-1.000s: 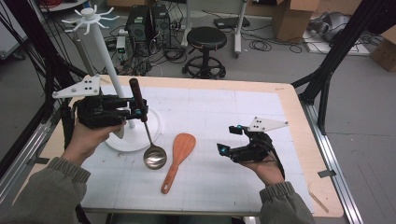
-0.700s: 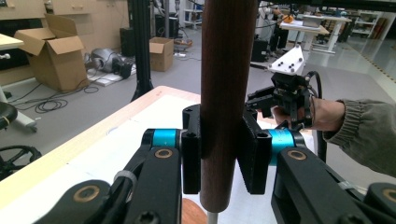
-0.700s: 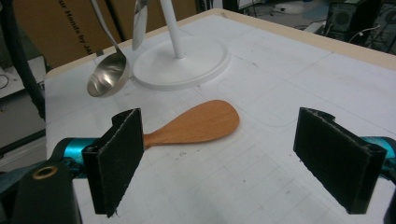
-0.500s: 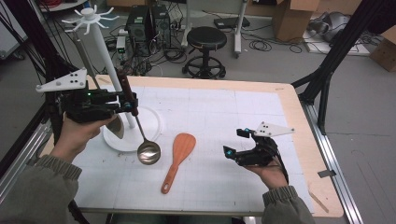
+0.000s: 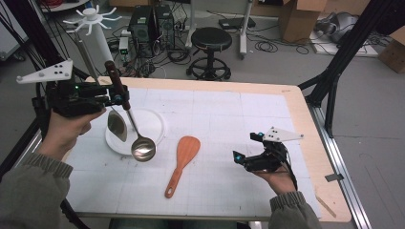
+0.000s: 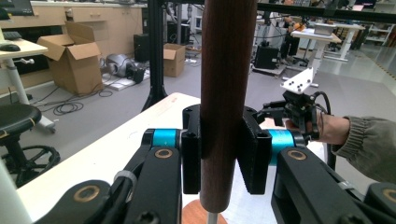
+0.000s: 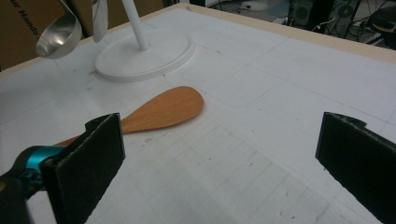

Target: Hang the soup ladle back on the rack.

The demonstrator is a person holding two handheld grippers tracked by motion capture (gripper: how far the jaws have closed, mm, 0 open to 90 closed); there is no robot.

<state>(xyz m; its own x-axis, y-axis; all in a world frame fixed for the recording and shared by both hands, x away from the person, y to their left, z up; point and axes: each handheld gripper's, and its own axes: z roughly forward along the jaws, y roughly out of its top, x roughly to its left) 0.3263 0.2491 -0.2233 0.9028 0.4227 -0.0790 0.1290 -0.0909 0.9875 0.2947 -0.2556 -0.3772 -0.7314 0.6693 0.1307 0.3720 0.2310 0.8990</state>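
Leftmost, the left gripper [image 5: 117, 98] is held above the worktop [image 5: 229, 124], just left of the white stand [image 5: 98, 43], and its jaws are pinched on the dark wooden handle of a ladle [image 5: 143, 148]. In the left gripper view the left gripper [image 6: 219, 149] is seen pressed against both sides of that handle, which is held roughly upright between the pads. The ladle is lifted off the worktop; its steel bowl is seen hanging over the front right edge of the stand's round white base [image 5: 148, 125], low and near the surface. A second shiny utensil [image 5: 117, 125] is seen hanging beside the stand's pole, to the left of the ladle's bowl.

To the right of the stand's base, a wooden spatula [image 5: 181, 160] is laid flat on the worktop, its blade toward the base and its handle pointed toward the person's edge.

Farther right, well apart from the stand, the right gripper [image 5: 243, 157] is held low over the worktop. Its jaws have just been opening and are spread wide, with nothing between them. In the right gripper view the wooden spatula [image 7: 159, 109] is seen ahead of the jaws, the base of the stand [image 7: 144, 56] behind it, and the ladle's bowl [image 7: 58, 37] at the upper left.
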